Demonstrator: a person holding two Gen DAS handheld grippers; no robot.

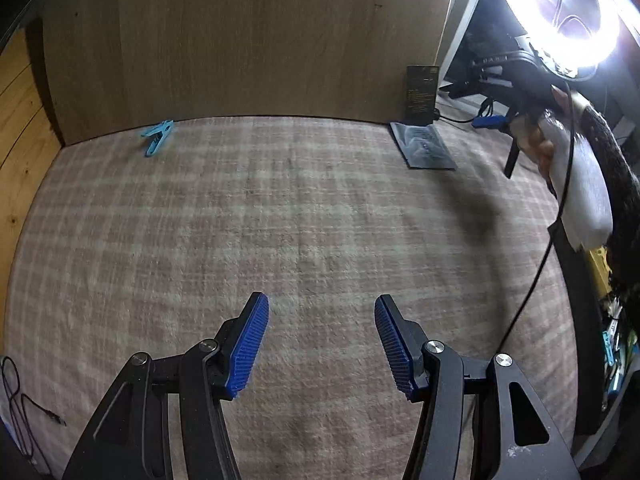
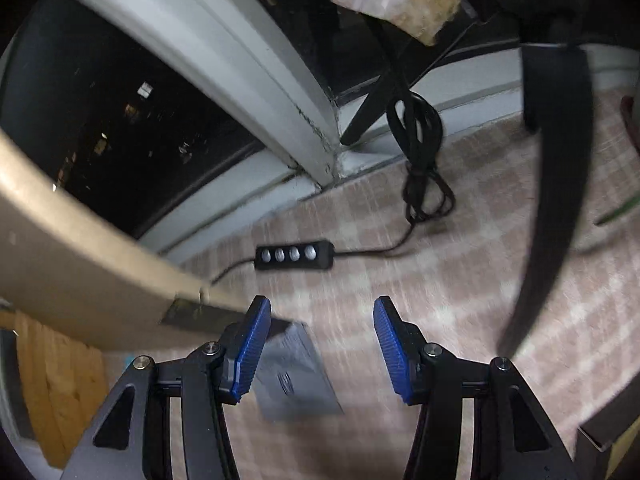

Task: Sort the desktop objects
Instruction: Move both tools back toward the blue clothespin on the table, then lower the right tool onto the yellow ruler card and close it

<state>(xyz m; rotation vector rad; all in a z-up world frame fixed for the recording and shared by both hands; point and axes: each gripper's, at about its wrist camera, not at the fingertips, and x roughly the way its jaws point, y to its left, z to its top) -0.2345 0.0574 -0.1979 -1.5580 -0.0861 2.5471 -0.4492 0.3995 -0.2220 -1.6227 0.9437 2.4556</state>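
On the plaid cloth [image 1: 280, 208] the blue clothespin [image 1: 157, 137] and grey sachet [image 1: 424, 146] lie well apart, unsorted; left gripper [image 1: 321, 344] and right gripper [image 2: 321, 346] both gape, holding nothing, so sorting seems barely begun

Black claws [image 1: 321, 344] with ribbed blue pads [image 1: 248, 346], silver screws; white glove, dark sleeve.

Plaid pink cloth [image 1: 280, 220] over desk, wooden back panel [image 1: 240, 40], bright ring light [image 1: 580, 12], dark window [image 2: 100, 128].
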